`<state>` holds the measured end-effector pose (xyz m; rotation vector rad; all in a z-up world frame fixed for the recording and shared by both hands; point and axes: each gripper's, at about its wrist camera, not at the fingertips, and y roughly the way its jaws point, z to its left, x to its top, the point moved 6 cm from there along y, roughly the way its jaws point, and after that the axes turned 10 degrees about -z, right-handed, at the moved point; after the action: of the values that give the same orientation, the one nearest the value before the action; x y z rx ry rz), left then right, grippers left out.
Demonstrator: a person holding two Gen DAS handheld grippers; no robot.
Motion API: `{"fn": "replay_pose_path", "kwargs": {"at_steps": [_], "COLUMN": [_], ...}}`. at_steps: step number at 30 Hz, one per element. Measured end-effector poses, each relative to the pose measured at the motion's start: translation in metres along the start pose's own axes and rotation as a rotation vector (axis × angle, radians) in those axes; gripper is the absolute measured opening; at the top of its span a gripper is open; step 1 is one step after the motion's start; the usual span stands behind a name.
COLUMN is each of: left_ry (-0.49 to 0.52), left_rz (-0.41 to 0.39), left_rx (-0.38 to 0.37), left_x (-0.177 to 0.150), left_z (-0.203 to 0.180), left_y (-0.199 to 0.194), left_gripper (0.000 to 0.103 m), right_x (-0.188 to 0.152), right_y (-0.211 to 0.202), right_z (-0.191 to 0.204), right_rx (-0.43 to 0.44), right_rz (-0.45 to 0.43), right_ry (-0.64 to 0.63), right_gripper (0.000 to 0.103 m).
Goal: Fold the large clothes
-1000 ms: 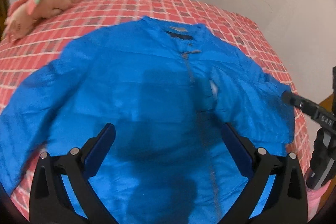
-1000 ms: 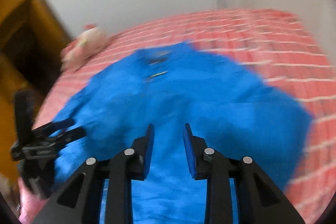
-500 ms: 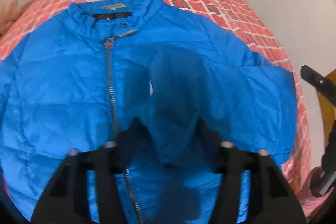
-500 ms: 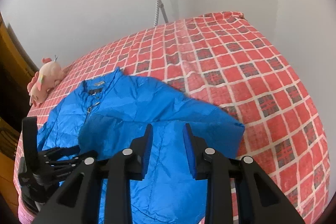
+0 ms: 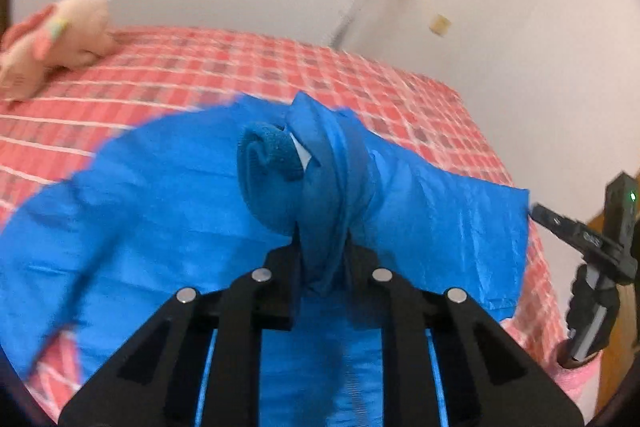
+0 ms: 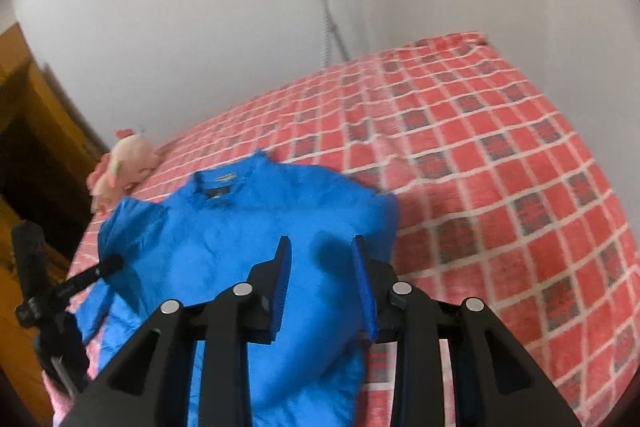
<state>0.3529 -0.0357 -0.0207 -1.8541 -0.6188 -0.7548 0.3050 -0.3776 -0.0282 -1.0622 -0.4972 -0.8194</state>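
Blue jacket [image 6: 248,227] lies on the bed's red checked cover [image 6: 500,167], collar toward the wall, near the bed's left edge. One bunched fold of it, ribbed cuff [image 5: 268,163] curled at the top, stands lifted above the rest. Left gripper [image 5: 322,247] is clamped tight on that fold, fabric pinched between both fingers. Right gripper [image 6: 322,287] hangs over the jacket's lower right part, jaws parted a moderate way, nothing between them. Pink plush toy [image 5: 52,39] sits at the head of the bed, well apart from the jacket.
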Motion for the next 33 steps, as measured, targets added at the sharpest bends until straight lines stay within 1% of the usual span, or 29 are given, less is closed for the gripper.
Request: {"fn": "replay_pose_path", "kwargs": {"at_steps": [3, 6, 9, 10, 11, 12, 14, 16, 18, 19, 20, 21, 23, 25, 26, 28, 31, 32, 33], "left_ry": [-0.013, -0.055, -0.074, -0.081, -0.089, -0.097, -0.125, -0.165, -0.173, -0.164, -0.143, -0.12, -0.068, -0.011, 0.031, 0.06, 0.063, 0.058, 0.05], "left_rz": [-0.009, 0.026, 0.068, 0.082, 0.1, 0.118, 0.14, 0.146, 0.129, 0.106, 0.069, 0.029, -0.049, -0.086, -0.081, -0.052, 0.031, 0.065, 0.083], "left_rx": [0.069, 0.103, 0.143, 0.156, 0.174, 0.182, 0.166, 0.138, 0.153, 0.167, 0.181, 0.186, 0.177, 0.177, 0.171, 0.162, 0.185, 0.202, 0.221], "left_x": [0.0, -0.007, -0.018, -0.022, -0.029, -0.035, -0.044, -0.046, -0.041, -0.036, -0.029, -0.022, -0.011, -0.007, -0.009, -0.015, -0.03, -0.036, -0.04], "left_z": [0.031, 0.055, 0.076, 0.082, 0.088, 0.095, 0.108, 0.115, 0.117, 0.115, 0.11, 0.103, 0.083, 0.065, 0.054, 0.047, 0.055, 0.062, 0.07], "left_y": [-0.007, 0.003, 0.016, 0.021, 0.028, 0.033, 0.037, 0.039, 0.027, 0.019, 0.006, -0.007, -0.029, -0.039, -0.035, -0.021, 0.012, 0.023, 0.031], "left_gripper": [0.015, 0.015, 0.017, 0.019, 0.022, 0.026, 0.031, 0.033, 0.039, 0.039, 0.04, 0.045, 0.053, 0.054, 0.054, 0.054, 0.054, 0.054, 0.053], "right_x": [-0.012, -0.029, -0.05, -0.057, -0.064, -0.068, -0.072, -0.074, -0.072, -0.069, -0.064, -0.059, -0.056, -0.054, -0.057, -0.065, -0.076, -0.08, -0.083], "right_y": [0.018, 0.041, 0.066, 0.075, 0.083, 0.088, 0.091, 0.09, 0.085, 0.079, 0.071, 0.065, 0.052, 0.052, 0.052, 0.059, 0.072, 0.077, 0.079], "right_z": [0.013, 0.022, 0.026, 0.023, 0.019, 0.016, 0.015, 0.017, 0.02, 0.023, 0.027, 0.031, 0.038, 0.045, 0.047, 0.05, 0.045, 0.043, 0.041], "right_rx": [0.038, 0.038, 0.005, -0.02, -0.054, -0.06, -0.058, -0.063, -0.064, -0.057, -0.042, -0.029, -0.03, -0.041, -0.046, -0.062, -0.092, -0.103, -0.109], "right_rz": [0.053, 0.11, 0.185, 0.215, 0.242, 0.254, 0.256, 0.252, 0.244, 0.231, 0.213, 0.197, 0.181, 0.19, 0.201, 0.234, 0.278, 0.289, 0.294], "right_ry": [-0.012, -0.037, -0.062, -0.067, -0.07, -0.063, -0.064, -0.079, -0.086, -0.082, -0.08, -0.08, -0.093, -0.105, -0.104, -0.11, -0.114, -0.114, -0.115], "right_gripper": [0.032, 0.032, 0.032, 0.031, 0.029, 0.029, 0.029, 0.029, 0.029, 0.031, 0.031, 0.031, 0.031, 0.031, 0.031, 0.031, 0.031, 0.031, 0.03]}}
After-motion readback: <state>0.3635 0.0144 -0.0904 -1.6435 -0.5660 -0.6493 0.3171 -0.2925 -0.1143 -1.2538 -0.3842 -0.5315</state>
